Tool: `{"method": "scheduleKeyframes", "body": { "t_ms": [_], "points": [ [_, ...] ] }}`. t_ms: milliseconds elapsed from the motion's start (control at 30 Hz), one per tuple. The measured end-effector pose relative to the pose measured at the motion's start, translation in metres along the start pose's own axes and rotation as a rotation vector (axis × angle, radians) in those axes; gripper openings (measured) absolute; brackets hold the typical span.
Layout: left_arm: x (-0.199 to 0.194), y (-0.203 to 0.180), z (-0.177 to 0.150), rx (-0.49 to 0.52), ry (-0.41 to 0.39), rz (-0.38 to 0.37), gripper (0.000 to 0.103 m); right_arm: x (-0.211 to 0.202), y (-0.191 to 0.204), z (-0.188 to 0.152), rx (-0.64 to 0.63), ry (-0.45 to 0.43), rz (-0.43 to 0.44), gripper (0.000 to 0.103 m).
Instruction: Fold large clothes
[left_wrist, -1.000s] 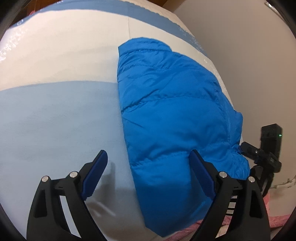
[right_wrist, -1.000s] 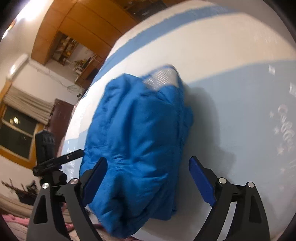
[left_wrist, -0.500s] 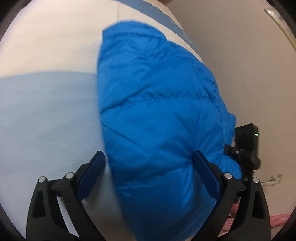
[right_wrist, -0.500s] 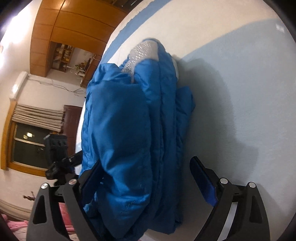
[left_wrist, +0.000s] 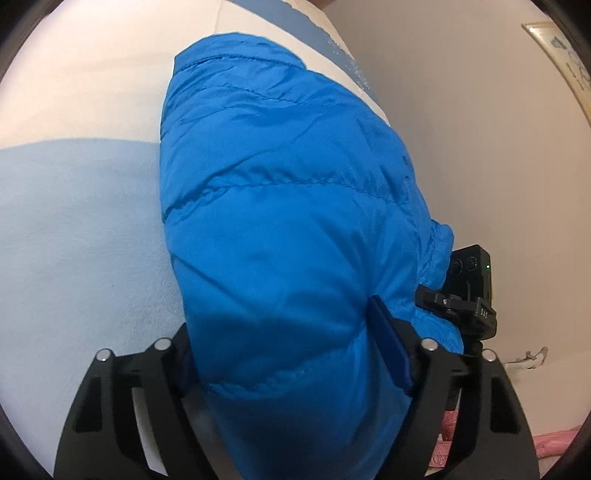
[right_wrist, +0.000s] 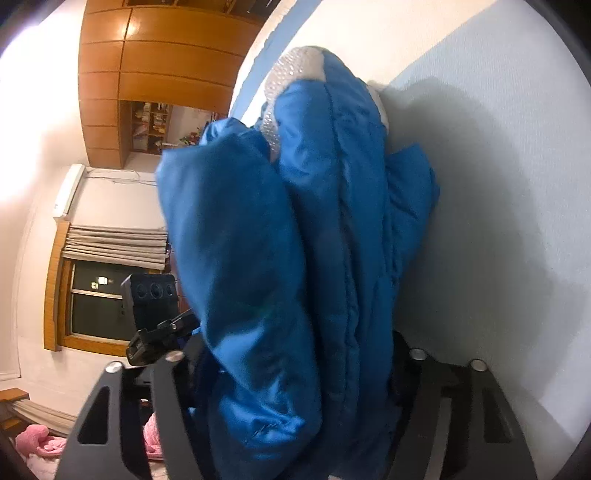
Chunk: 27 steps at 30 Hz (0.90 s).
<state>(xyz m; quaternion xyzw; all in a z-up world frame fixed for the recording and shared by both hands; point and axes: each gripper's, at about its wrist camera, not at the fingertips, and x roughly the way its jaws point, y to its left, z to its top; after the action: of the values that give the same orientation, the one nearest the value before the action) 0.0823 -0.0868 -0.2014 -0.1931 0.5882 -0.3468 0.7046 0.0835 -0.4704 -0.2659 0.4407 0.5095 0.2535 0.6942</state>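
Left camera first: my left gripper (left_wrist: 291, 354) has its fingers spread wide around the folded blue jacket (left_wrist: 295, 221), which lies on the blue and white bedcover (left_wrist: 74, 221). On the right camera, my right gripper (right_wrist: 295, 373) is also wide open, with the jacket bulk (right_wrist: 295, 258) between its fingers.

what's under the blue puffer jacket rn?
The blue puffer jacket lies folded on the light-blue and white bed cover, which shows around it. Silvery lining peeks from the folds. Anything else beneath is covered.
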Motion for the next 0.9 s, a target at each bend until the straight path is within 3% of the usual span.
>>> {"method": "scheduleKeyframes", "body": {
  "t_ms": [167,500,900],
  "points": [
    [-0.007,-0.021,-0.004,0.031,-0.026,0.022,0.068,-0.007,0.015,-0.005,-0.025,-0.025,-0.018,0.056],
    [-0.022,-0.033,-0.008,0.066,-0.073,0.017,0.067,-0.021,0.059,-0.01,-0.119,-0.055,-0.037,0.055],
    [-0.068,-0.032,0.024,0.15,-0.192,0.051,0.068,-0.013,0.11,0.018,-0.243,-0.075,-0.021,0.055]
  ]
}}
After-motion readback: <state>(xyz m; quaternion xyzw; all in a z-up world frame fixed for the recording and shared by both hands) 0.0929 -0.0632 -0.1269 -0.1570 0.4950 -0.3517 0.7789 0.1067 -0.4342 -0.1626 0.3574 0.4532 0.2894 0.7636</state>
